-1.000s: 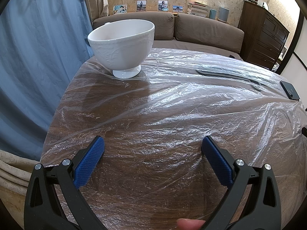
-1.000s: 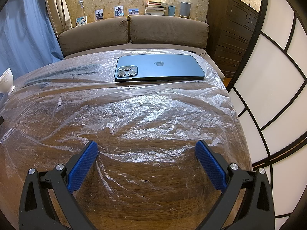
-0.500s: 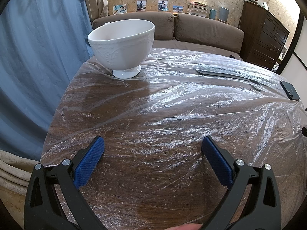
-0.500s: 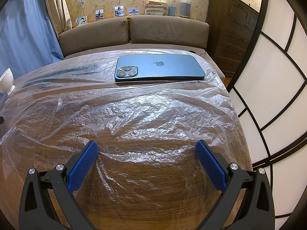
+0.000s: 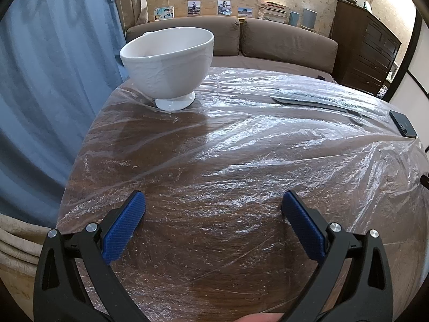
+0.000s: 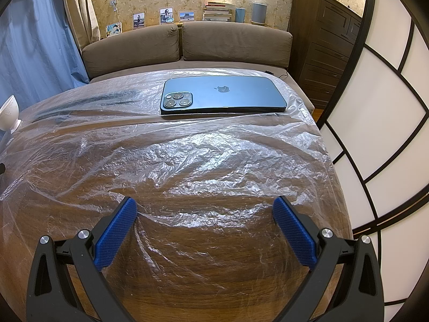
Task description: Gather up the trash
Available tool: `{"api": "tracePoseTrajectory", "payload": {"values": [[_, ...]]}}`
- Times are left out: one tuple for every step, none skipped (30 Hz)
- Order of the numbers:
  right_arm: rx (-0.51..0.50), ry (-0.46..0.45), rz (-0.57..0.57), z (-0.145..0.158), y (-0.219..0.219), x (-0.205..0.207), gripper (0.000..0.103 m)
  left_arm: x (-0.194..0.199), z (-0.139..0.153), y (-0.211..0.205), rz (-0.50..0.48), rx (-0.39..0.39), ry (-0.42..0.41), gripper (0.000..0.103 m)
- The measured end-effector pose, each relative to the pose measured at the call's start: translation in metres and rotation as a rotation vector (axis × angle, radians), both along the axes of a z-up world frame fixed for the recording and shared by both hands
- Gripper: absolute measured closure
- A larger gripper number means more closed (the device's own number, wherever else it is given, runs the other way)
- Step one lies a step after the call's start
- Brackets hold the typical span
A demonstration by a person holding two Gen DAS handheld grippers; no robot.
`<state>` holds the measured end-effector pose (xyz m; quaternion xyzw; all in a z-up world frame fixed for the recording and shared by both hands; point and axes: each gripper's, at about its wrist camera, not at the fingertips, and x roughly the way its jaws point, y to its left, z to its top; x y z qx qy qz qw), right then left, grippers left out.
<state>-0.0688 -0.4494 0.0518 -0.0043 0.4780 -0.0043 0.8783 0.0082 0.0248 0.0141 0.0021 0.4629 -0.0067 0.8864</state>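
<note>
Your left gripper and right gripper hover with jaws wide over the crinkled plastic sheet spread across the desk, which lies directly beneath both

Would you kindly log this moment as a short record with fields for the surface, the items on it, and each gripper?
surface: wooden table covered by a crinkled clear plastic sheet
items on sheet: white footed bowl, upright; blue phone, lying camera side up
left gripper: jaws wide open, holding nothing
right gripper: jaws wide open, holding nothing
background: brown sofa
</note>
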Motion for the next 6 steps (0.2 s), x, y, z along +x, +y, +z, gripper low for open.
{"api": "tracePoseTrajectory", "payload": {"values": [[0.0,0.0,0.0,0.0,-0.0001,0.0,0.004,0.0,0.0,0.0001,0.0,0.0,0.0,0.001],[0.0,0.0,0.0,0.0002,0.0006,0.0005,0.004,0.0001,0.0,0.0,0.0,-0.001,0.0,0.001],[0.0,0.0,0.0,-0.0001,-0.0001,0.0,0.004,0.0,0.0,0.0,0.0,-0.001,0.0,0.001],[0.0,0.0,0.0,-0.0001,-0.0002,0.0,0.004,0.0,0.0,-0.0004,0.0,-0.001,0.0,0.001],[0.0,0.0,0.0,-0.0001,-0.0001,0.0,0.004,-0.0001,-0.0001,-0.0002,0.0,-0.001,0.0,0.001],[0.0,0.0,0.0,-0.0001,-0.0001,0.0,0.004,0.0,0.0,0.0,0.0,-0.001,0.0,0.001]]}}
